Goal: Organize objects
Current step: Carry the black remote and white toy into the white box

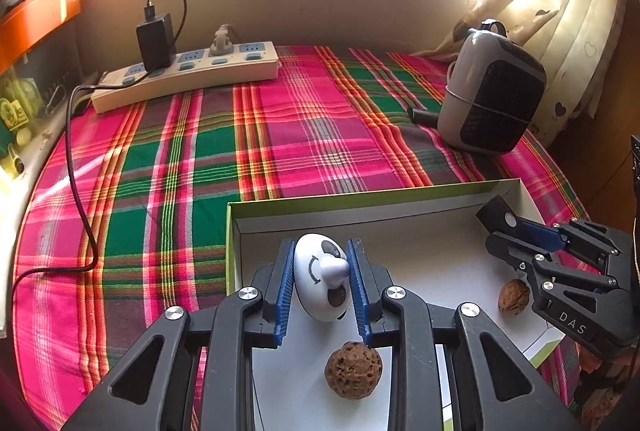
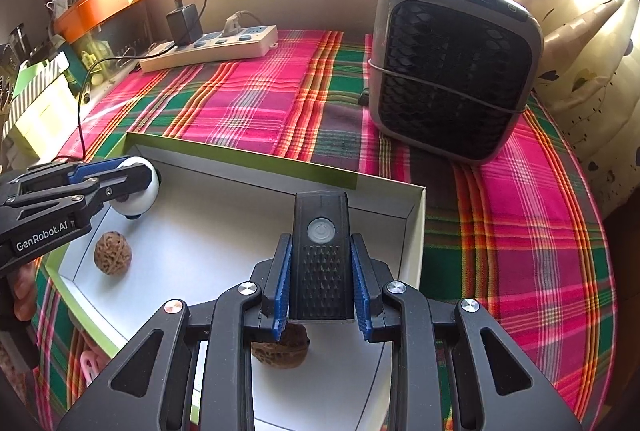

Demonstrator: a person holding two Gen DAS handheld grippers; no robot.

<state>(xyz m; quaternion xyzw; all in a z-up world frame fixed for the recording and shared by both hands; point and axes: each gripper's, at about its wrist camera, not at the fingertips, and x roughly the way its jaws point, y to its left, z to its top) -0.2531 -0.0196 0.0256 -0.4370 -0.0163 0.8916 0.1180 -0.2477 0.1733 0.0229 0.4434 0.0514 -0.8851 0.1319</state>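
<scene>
A shallow white box with a green rim lies on the plaid cloth. My left gripper is shut on a white egg-shaped toy and holds it over the box's left part; it also shows in the right wrist view. My right gripper is shut on a black flashlight with a grey power button, over the box's right part; it also shows in the left wrist view. Two walnuts lie on the box floor, one under each gripper.
A grey and black fan heater stands at the back right. A white power strip with a black charger lies at the back left, its cable trailing over the cloth. An orange box sits on the left shelf.
</scene>
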